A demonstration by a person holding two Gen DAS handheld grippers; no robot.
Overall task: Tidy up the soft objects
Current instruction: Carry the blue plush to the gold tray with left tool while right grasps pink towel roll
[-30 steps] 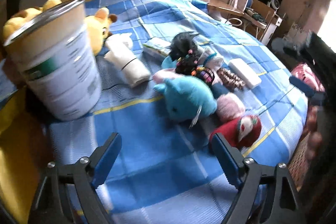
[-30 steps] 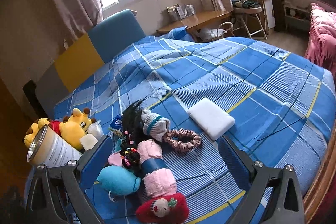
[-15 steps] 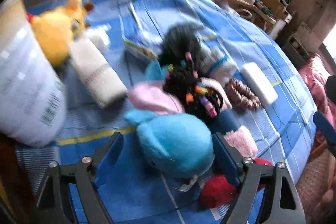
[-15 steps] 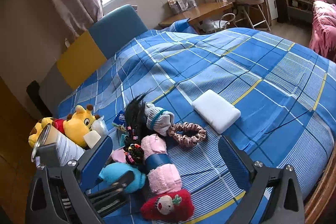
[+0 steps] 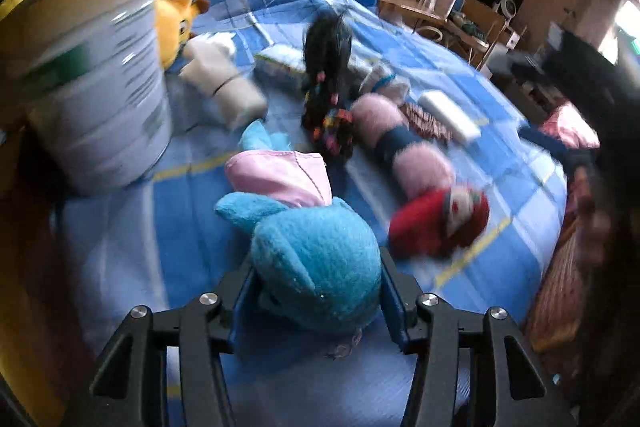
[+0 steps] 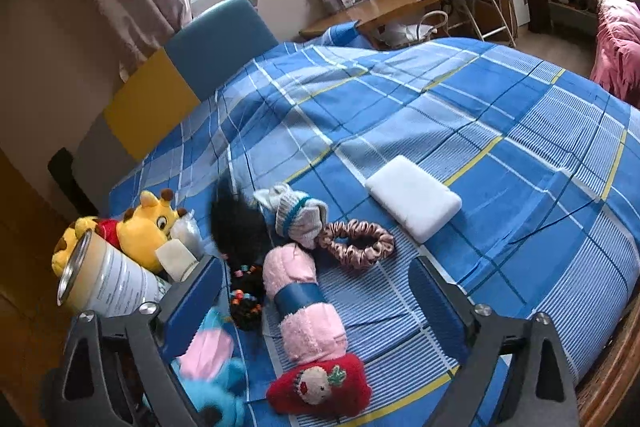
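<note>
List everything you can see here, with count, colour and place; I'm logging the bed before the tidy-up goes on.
Blue plush toy: 1, turquoise, between the left gripper's fingers.
Pink cloth: 1, pink, just behind the blue plush.
Rolled towel: 1, pink with blue band, mid-bed.
Red plush: 1, red, at the towel's near end.
Hair piece: 1, black with coloured beads, left of the towel.
Scrunchie: 1, brownish pink, right of the towel.
White pad: 1, white, beyond the scrunchie.
Sock: 1, grey with teal band.
Yellow plush: 1, yellow.
Tin can: 1, silver-white, far left.
Bedspread: 1, blue plaid.
Left gripper: closed on the plush.
Right gripper: open above the towel.
</note>
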